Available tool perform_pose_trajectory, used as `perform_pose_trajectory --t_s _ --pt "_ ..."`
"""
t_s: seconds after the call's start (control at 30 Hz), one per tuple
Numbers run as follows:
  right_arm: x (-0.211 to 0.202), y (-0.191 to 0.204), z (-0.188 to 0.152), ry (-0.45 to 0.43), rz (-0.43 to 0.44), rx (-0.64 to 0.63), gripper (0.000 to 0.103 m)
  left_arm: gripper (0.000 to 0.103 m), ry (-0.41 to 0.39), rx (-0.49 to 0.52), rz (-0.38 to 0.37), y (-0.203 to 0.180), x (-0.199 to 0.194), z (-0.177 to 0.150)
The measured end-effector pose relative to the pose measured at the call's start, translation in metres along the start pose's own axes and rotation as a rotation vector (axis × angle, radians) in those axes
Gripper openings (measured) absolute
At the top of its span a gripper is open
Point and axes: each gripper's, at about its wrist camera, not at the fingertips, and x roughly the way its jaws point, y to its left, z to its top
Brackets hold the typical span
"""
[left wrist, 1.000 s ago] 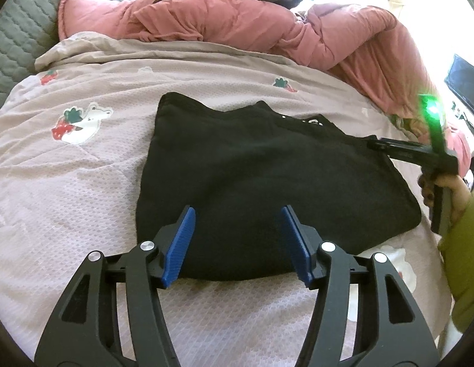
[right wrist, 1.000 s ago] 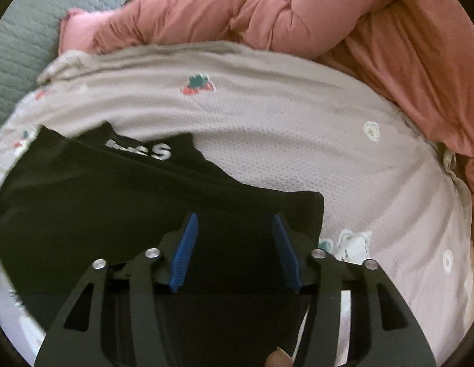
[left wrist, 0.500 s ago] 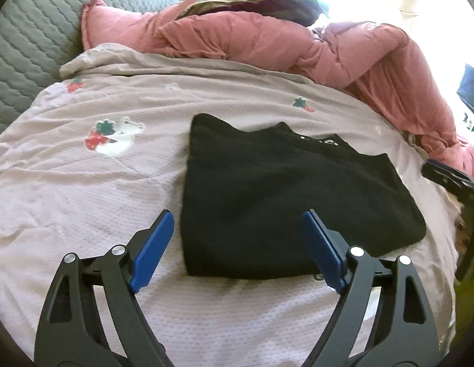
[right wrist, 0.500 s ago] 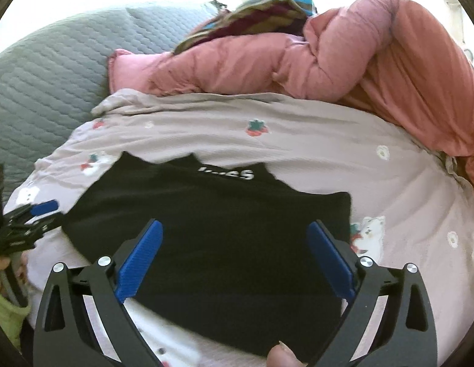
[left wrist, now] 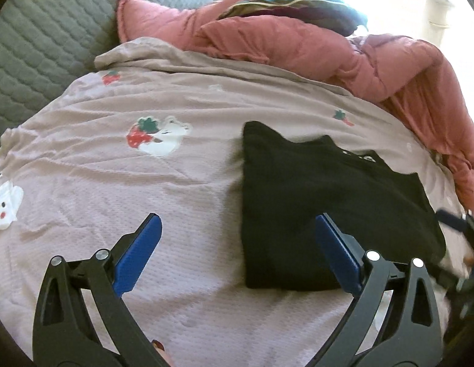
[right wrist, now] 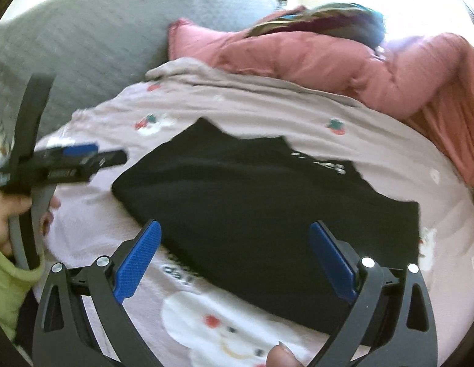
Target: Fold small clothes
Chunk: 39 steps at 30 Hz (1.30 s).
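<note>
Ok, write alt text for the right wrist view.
A folded black garment lies flat on a pinkish bedsheet, with the open right gripper above its near edge. The left gripper hovers at the left, and a pink quilt is bunched behind.

I see a black shirt [left wrist: 322, 202] with small white lettering [right wrist: 328, 165] near its collar. The bedsheet [left wrist: 145, 189] is pale mauve, printed with red strawberries and white bears. The quilt [left wrist: 298, 46] is dusty pink, the headboard [left wrist: 38, 30] grey-green and quilted. Both hand-held grippers are black with blue pads [left wrist: 136, 257]. My sleeve [right wrist: 4, 287] is lime green.
</note>
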Motion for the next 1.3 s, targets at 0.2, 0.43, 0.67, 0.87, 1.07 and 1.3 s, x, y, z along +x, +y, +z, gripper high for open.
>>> perform_pose_trajectory --t_s 0.2,0.43,0.67,0.87,1.07,1.3 --pt "0.03 0.05 0.0 0.032 -0.001 -0.134 0.097 0.093 0.019 -0.071 0.017 0.023 0.008 0.014" --pt "0.078 0.085 -0.004 0.096 -0.112 -0.293 0.097 0.093 0.063 -0.116 0.008 0.034 0.026 0.03" --pt "0.107 0.085 -0.003 0.077 -0.253 -0.365 0.096 0.093 0.114 -0.112 -0.023 0.03 0.053 0.041" --pt "0.109 0.085 0.0 -0.005 -0.326 -0.415 0.063 0.093 0.17 -0.171 -0.122 0.023 0.078 0.054" --pt "0.079 0.077 -0.002 -0.111 -0.316 -0.393 0.025 0.093 0.255 -0.228 -0.25 0.01 0.098 0.067" --pt "0.039 0.038 0.007 -0.177 -0.255 -0.245 0.022 0.093 0.316 -0.27 -0.384 -0.014 0.1 0.064"
